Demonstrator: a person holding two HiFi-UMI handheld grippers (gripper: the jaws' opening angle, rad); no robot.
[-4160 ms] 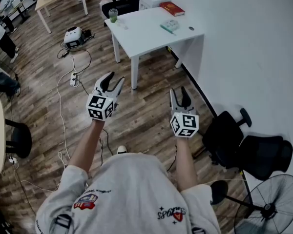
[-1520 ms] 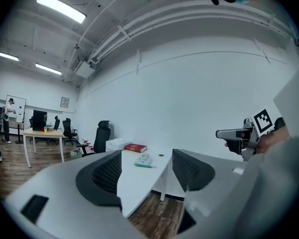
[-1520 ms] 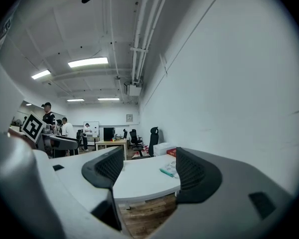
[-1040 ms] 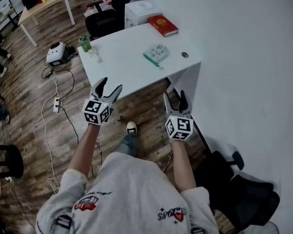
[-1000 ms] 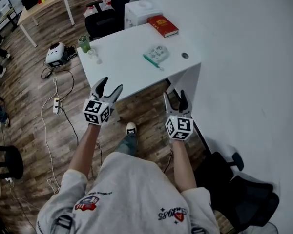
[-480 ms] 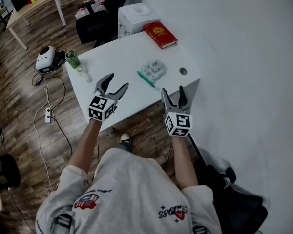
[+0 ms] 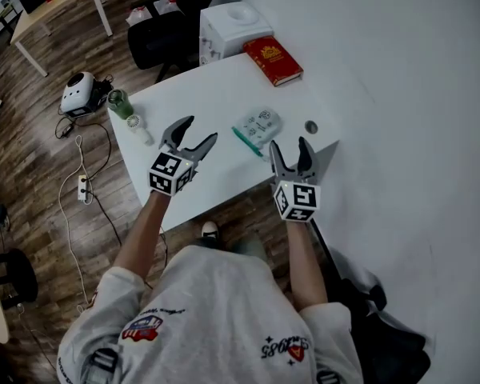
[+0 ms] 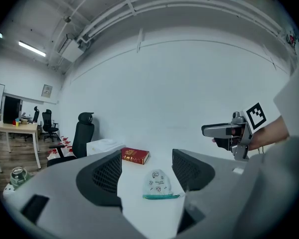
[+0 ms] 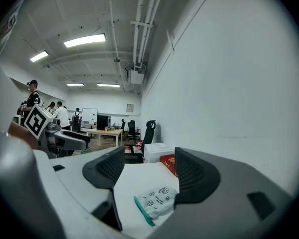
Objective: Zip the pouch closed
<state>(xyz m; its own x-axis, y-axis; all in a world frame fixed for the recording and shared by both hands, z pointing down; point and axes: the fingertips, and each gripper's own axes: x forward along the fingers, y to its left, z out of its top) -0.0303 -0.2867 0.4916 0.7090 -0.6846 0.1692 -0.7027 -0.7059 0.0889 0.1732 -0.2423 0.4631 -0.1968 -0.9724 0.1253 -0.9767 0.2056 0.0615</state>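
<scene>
A pale printed pouch (image 7: 258, 125) with a teal zipper edge lies flat on the white table (image 7: 192, 94), right of centre. My left gripper (image 7: 198, 132) hangs open above the table, to the left of the pouch and apart from it. My right gripper (image 7: 289, 149) is open too, near the table's front right corner, just short of the pouch. In the left gripper view the pouch (image 8: 157, 184) lies ahead between the open fingers (image 8: 107, 172). The right gripper view shows the pouch (image 9: 157, 199) low between its spread fingers (image 9: 195, 176). Neither gripper holds anything.
A red book (image 7: 273, 60) lies at the table's far side, with a white box (image 7: 232, 26) beyond it. A green jar (image 7: 120, 102) and a small clear bottle (image 7: 140, 130) stand at the left edge. A black chair (image 7: 164, 30) is behind; the wall runs along the right.
The person has walked up to the table. Both grippers, earlier over the wooden floor, now hover over the table near the pouch. Both stay open.
</scene>
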